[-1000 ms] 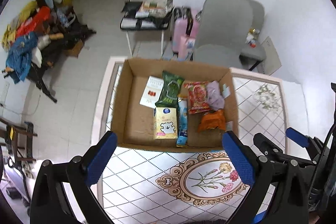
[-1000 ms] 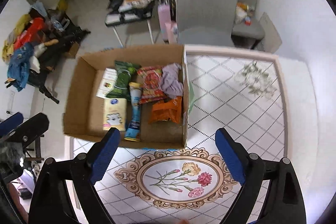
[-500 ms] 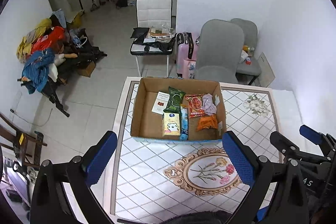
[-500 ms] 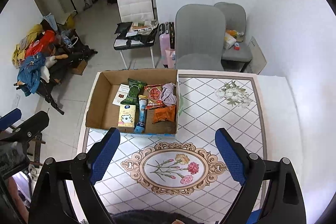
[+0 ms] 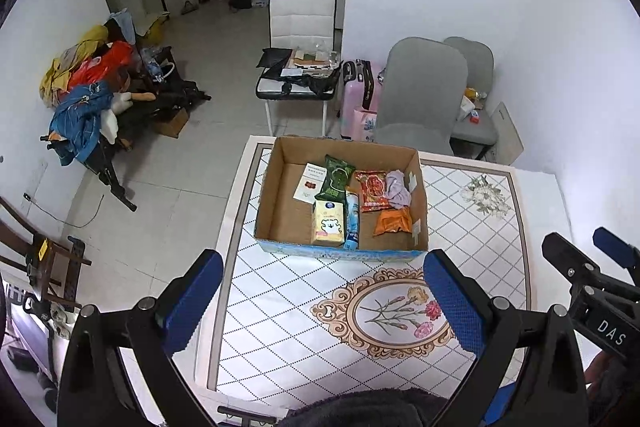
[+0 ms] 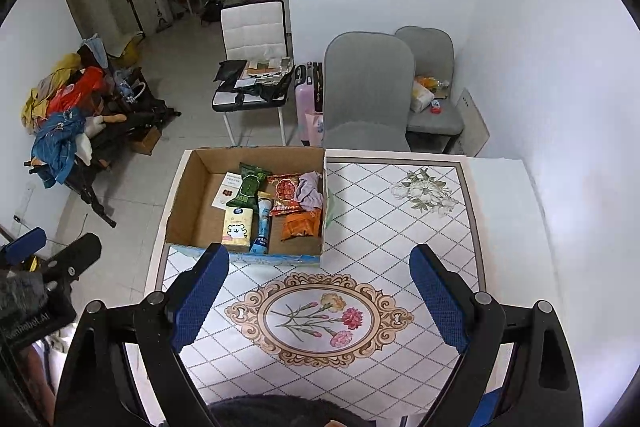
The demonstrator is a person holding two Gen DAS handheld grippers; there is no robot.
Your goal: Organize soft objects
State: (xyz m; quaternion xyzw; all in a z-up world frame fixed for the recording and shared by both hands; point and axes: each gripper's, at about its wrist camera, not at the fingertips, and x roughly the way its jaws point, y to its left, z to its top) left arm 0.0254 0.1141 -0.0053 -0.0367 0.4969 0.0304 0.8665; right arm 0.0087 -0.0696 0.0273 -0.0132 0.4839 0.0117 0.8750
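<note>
An open cardboard box point(image 5: 276, 199) point(image 6: 188, 203) stands at the far left of the patterned table point(image 5: 472, 239) point(image 6: 400, 227). In it lie a green packet point(image 5: 335, 178), a red packet point(image 5: 372, 191), a lilac cloth point(image 5: 397, 185), an orange packet point(image 5: 393, 221), a yellow tissue pack point(image 5: 328, 223) and a blue tube point(image 5: 352, 219). My left gripper point(image 5: 323, 305) is open and empty, high above the table's near side. My right gripper point(image 6: 319, 299) is open and empty, also high above the table.
Two grey chairs point(image 6: 366, 99) and a white chair point(image 6: 254, 67) with papers stand beyond the table. A pink suitcase point(image 6: 308, 103) stands between them. A pile of clothes point(image 6: 60, 115) lies on the floor at left. A white wall is on the right.
Both grippers have risen and pulled back from the box. The box and table look smaller and more of the room shows. Both stay open and empty.
</note>
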